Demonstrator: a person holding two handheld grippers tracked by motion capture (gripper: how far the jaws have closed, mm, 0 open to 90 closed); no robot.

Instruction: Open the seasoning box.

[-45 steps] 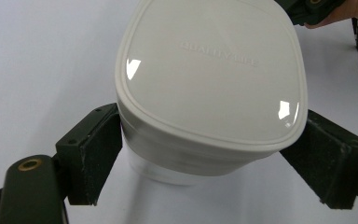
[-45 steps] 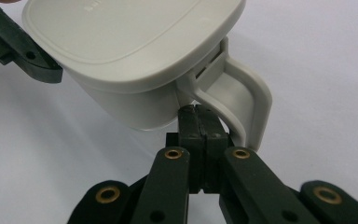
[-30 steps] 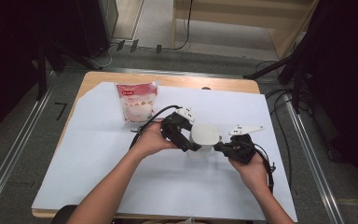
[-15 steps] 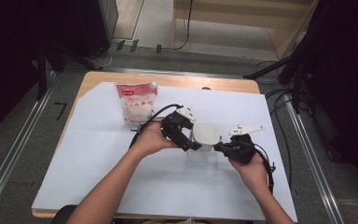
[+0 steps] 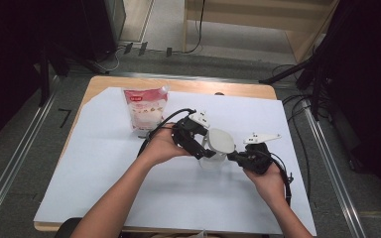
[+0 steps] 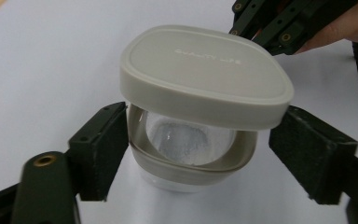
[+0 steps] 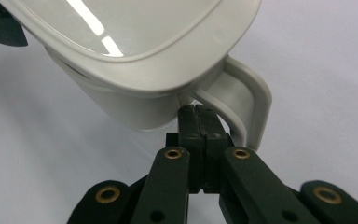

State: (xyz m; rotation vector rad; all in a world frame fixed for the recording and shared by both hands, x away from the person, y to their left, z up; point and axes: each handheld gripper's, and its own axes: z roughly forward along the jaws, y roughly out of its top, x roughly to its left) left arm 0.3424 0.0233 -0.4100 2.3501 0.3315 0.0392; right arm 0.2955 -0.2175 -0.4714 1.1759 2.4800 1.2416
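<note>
High view: on the white sheet covering the table (image 5: 104, 198), the container (image 5: 217, 148) sits mid-table between both grippers; a bag of white food (image 5: 145, 108) stands behind.

Left gripper view: the left gripper (image 6: 200, 154) straddles the tilted grey lid (image 6: 205, 74); its jaws have just been closing, pads apparently not pressing. White powder lies inside.

Right gripper view: the right gripper (image 7: 199, 119), fully closed, sits hooked in the handle (image 7: 249, 100), probably to steady the container.
</note>
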